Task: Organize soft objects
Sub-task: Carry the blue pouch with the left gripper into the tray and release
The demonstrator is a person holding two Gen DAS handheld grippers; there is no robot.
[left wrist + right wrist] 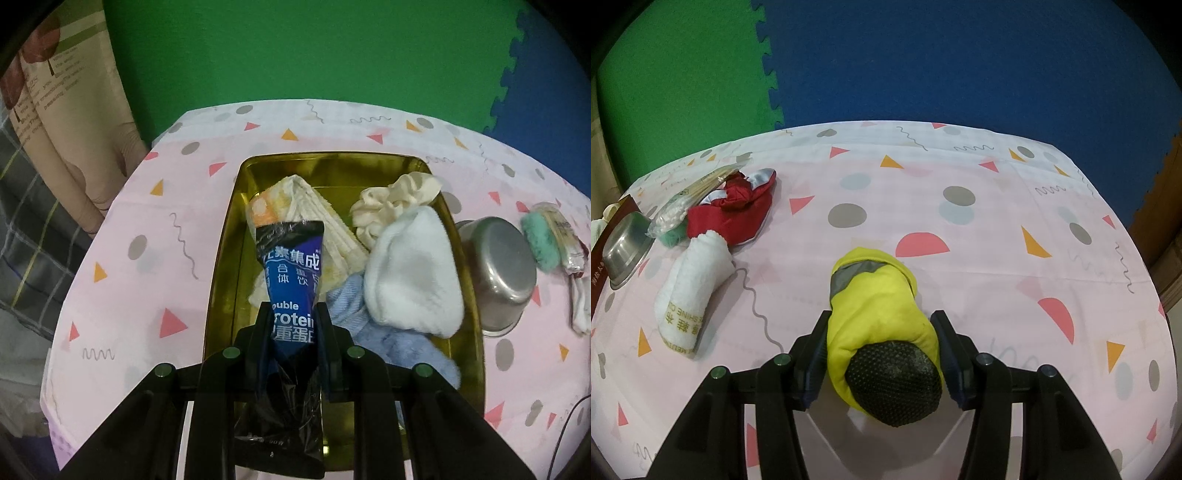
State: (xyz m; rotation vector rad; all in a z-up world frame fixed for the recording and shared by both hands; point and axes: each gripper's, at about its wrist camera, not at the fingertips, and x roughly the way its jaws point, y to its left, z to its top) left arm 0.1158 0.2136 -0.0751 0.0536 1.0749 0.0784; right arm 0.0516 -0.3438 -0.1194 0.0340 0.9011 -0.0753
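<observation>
We count one gold tray, one steel bowl and one blue pouch. We see one yellow glove, one rolled white towel and one red cloth bundle.

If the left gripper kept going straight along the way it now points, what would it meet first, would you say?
Most likely the folded cream towel in the gold tray, just beyond the blue pouch that the left gripper holds; depth is uncertain.
</observation>
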